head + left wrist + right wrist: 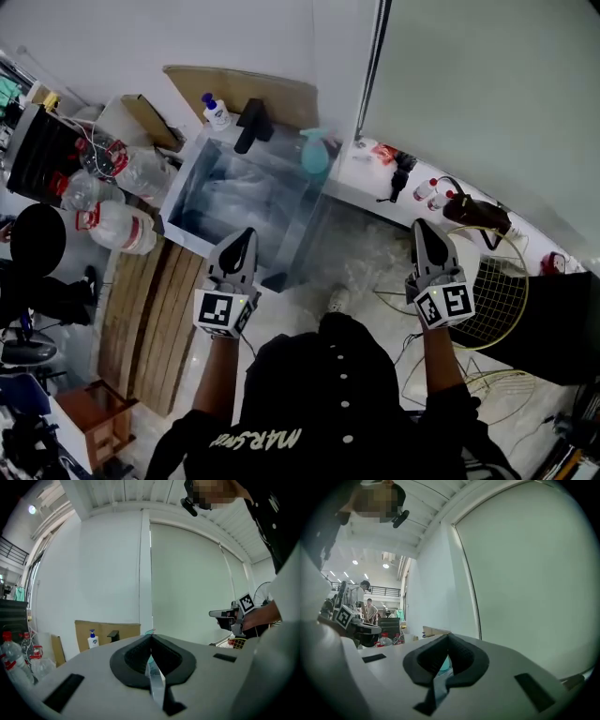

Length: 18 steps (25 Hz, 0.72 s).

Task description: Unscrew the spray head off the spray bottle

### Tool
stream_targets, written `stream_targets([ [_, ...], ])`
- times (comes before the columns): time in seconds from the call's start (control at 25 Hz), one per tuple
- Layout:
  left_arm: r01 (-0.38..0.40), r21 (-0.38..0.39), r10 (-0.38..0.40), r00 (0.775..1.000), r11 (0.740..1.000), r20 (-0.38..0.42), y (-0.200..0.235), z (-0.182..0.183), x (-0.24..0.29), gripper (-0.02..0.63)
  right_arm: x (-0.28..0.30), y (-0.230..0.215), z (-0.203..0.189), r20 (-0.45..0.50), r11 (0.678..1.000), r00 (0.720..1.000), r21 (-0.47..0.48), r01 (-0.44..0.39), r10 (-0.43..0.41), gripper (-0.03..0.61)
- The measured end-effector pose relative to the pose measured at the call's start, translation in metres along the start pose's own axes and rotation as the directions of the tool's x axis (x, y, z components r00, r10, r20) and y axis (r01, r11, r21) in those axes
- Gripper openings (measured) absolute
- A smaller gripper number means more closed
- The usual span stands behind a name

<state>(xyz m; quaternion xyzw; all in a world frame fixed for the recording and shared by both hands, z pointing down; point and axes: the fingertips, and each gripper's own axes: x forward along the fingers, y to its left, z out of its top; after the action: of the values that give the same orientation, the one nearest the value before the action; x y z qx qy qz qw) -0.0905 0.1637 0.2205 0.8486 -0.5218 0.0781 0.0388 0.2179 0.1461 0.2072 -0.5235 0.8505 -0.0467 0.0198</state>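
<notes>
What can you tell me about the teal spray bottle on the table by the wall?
The spray bottle looks like teal plastic, with its spray head in place on top. It stands upright at the far edge of the table, by the wall. Nothing touches it: the left hand-held gripper and the right hand-held gripper, both shut and empty, are well short of it.

Spray bottle (315, 155) on the table's (174, 211) far right corner, pump bottle (217, 111) at its far left corner, cardboard sheet (281, 94) behind it, water bottles (117, 225) to its left, wire basket (502, 295) to its right
</notes>
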Motion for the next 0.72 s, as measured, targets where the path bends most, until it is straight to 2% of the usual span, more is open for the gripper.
stream_targets([
  [0.2,-0.052,-0.021,0.051,0.998,0.998,-0.037,0.011,0.0,0.025,0.025,0.037,-0.019,-0.015,-0.036,0.999,0.998,0.019,-0.045,0.045,0.012],
  [0.4,-0.05,-0.034,0.05,0.999,0.998,-0.022,0.024,-0.002,0.046,0.025,0.068,-0.023,-0.023,-0.055,0.998,0.996,0.026,-0.065,0.066,0.012],
  [0.6,0.011,-0.038,-0.013,0.999,0.999,-0.039,0.046,-0.011,0.063,0.025,0.09,-0.009,-0.025,-0.058,0.999,0.997,0.007,-0.04,0.041,0.012],
  [0.72,0.065,-0.047,-0.065,0.998,0.997,-0.003,0.061,-0.007,0.073,0.025,0.104,0.001,-0.021,-0.047,1.0,0.999,-0.004,-0.005,0.004,0.012],
])
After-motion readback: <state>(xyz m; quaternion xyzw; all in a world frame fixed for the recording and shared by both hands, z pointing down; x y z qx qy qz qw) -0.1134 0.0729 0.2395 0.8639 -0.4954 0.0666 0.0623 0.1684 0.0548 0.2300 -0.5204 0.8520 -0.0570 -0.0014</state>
